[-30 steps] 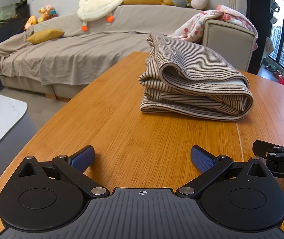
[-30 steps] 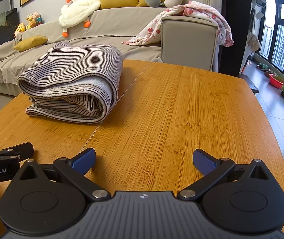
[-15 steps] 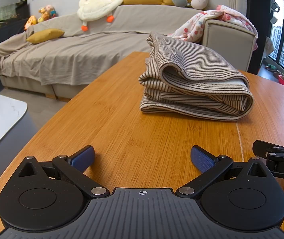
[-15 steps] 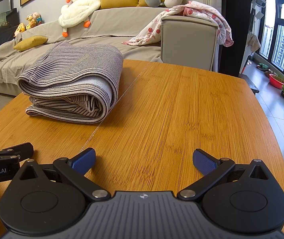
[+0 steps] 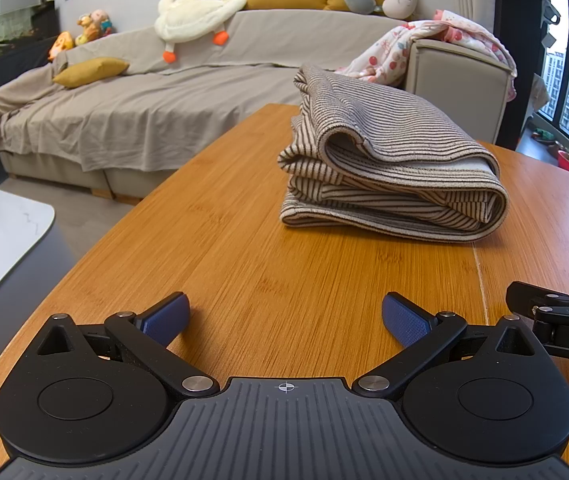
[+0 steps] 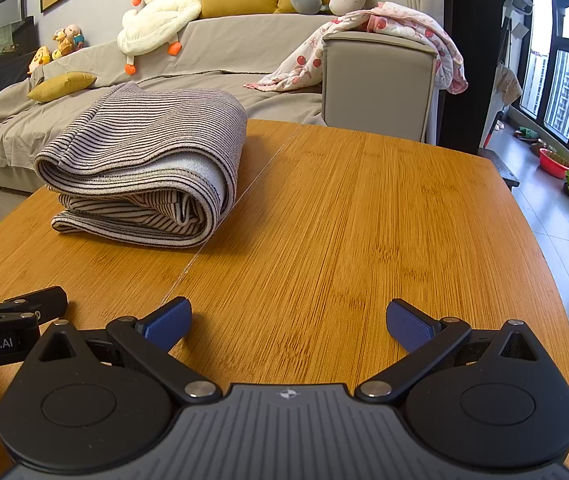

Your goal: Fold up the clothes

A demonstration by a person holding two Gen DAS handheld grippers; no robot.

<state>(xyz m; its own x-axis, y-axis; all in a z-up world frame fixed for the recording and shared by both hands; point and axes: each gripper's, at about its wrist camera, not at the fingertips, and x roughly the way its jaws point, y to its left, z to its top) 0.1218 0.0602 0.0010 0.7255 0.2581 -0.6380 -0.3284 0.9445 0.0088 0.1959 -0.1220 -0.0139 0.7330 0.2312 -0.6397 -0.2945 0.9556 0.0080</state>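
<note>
The left tool (image 5: pixel 284 316) rests low near the counter's near edge with its blue-padded fingers (image 5: pixel 166 317) spread wide and empty. Beside it, the right tool (image 6: pixel 288 322) is likewise spread and holds nothing. The brown-and-cream striped knit garment (image 5: pixel 392 160) lies folded in a thick stack toward the far left part of the warm bamboo-grain wooden counter (image 6: pixel 364 220), well apart from both tools.

The stack looks loose: its top layer bulges and the rolled side gapes, so a one-sided nudge or pinch would likely drag the upper layers and undo the fold. It also sits close to the counter's far edge, so a forward push could slide it off.

Behind the counter, from left to right: a grey-covered sofa (image 5: pixel 144 112) with a white plush goose (image 5: pixel 200 0), mustard cushions, a floral blanket (image 6: pixel 384 32) over a chair back, then tall windows.
</note>
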